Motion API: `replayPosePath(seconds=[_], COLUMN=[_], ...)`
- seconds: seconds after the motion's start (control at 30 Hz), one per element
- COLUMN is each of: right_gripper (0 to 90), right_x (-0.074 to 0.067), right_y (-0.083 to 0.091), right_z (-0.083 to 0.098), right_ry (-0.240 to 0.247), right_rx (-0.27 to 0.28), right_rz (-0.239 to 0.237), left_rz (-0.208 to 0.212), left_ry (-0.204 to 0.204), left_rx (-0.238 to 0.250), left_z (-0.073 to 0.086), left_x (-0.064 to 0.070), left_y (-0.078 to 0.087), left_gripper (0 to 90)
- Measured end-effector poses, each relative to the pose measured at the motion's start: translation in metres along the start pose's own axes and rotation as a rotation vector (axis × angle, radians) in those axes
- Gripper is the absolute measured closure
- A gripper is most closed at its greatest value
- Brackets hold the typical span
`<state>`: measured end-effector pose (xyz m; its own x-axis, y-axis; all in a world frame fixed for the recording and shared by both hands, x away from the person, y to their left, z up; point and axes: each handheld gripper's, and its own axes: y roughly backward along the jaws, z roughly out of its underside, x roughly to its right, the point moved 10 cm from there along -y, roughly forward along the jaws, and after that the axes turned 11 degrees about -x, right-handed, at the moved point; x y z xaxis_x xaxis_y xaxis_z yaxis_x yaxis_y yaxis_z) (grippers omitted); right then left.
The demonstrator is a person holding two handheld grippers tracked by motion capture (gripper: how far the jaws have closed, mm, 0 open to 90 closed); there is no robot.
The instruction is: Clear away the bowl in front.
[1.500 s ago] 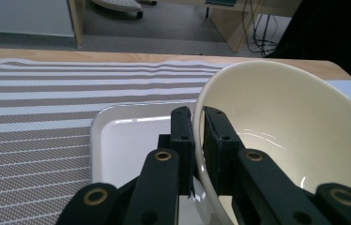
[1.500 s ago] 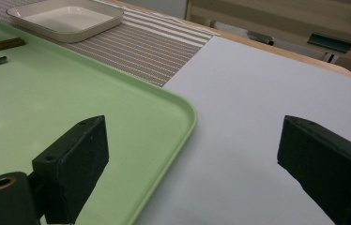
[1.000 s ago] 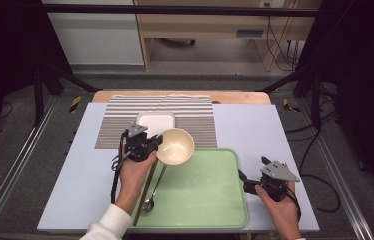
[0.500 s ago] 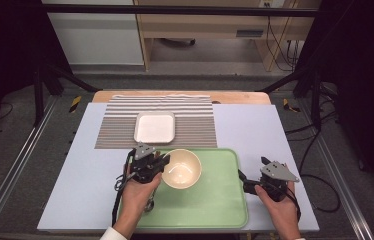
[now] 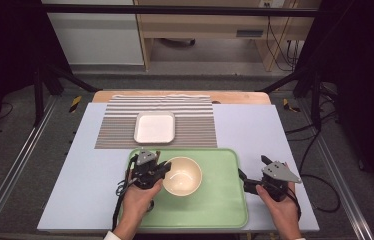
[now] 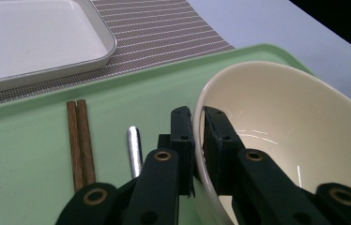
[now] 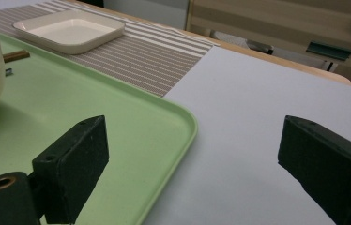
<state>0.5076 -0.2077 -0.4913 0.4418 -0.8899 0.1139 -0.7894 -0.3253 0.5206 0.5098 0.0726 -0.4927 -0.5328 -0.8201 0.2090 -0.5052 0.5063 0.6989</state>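
Observation:
A cream bowl [image 5: 182,175] is over the middle of the green tray [image 5: 220,200], low above it or touching it; I cannot tell which. My left gripper [image 5: 162,169] is shut on the bowl's left rim. In the left gripper view the jaws [image 6: 197,117] pinch the rim, one pad inside the bowl [image 6: 281,122] and one outside. My right gripper [image 5: 252,169] stands open by the tray's right edge. In the right gripper view its jaws [image 7: 192,136] straddle the tray's rim [image 7: 183,117] with nothing between them.
A pair of brown chopsticks [image 6: 80,140] and a metal spoon handle [image 6: 134,150] lie on the tray left of the bowl. A white square plate [image 5: 154,127] sits on the striped mat [image 5: 195,117] behind the tray. Pale tabletop [image 7: 267,93] lies to the right.
My left gripper has carried the bowl from above the mat's front edge toward the person and down over the tray. The right gripper has stayed in place.

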Motion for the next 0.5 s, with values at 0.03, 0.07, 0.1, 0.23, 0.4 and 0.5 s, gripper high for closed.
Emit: replayPosePath(seconds=[0.03, 0.07, 0.1, 0.23, 0.4, 0.5], right_gripper=[9.0, 9.0, 8.9, 8.9, 8.9, 8.9], right_x=[-0.001, -0.001, -0.002, -0.002, -0.001, -0.001], right_y=[0.000, 0.001, 0.001, 0.002, 0.003, 0.002], right_z=[-0.002, -0.003, -0.004, -0.005, -0.005, -0.004], right_ry=[-0.001, -0.003, -0.004, -0.009, -0.011, -0.012], right_rx=[0.014, 0.023, 0.029, 0.040, 0.041, 0.035], right_rz=[-0.007, -0.011, -0.014, -0.017, -0.014, -0.014], left_rz=[0.000, 0.000, 0.000, 0.009, 0.027, 0.025], left_ry=[0.000, -0.003, -0.003, -0.005, -0.002, 0.001], left_rx=[0.000, -0.003, -0.004, -0.019, -0.037, -0.038], left_z=[0.000, 0.000, 0.001, 0.003, 0.009, 0.011], left_x=[0.000, 0.000, 0.000, -0.002, -0.001, -0.002], left_y=[0.000, 0.001, 0.001, 0.001, -0.002, -0.003], left_gripper=[82.4, 82.4, 82.4, 82.3, 82.3, 82.2])
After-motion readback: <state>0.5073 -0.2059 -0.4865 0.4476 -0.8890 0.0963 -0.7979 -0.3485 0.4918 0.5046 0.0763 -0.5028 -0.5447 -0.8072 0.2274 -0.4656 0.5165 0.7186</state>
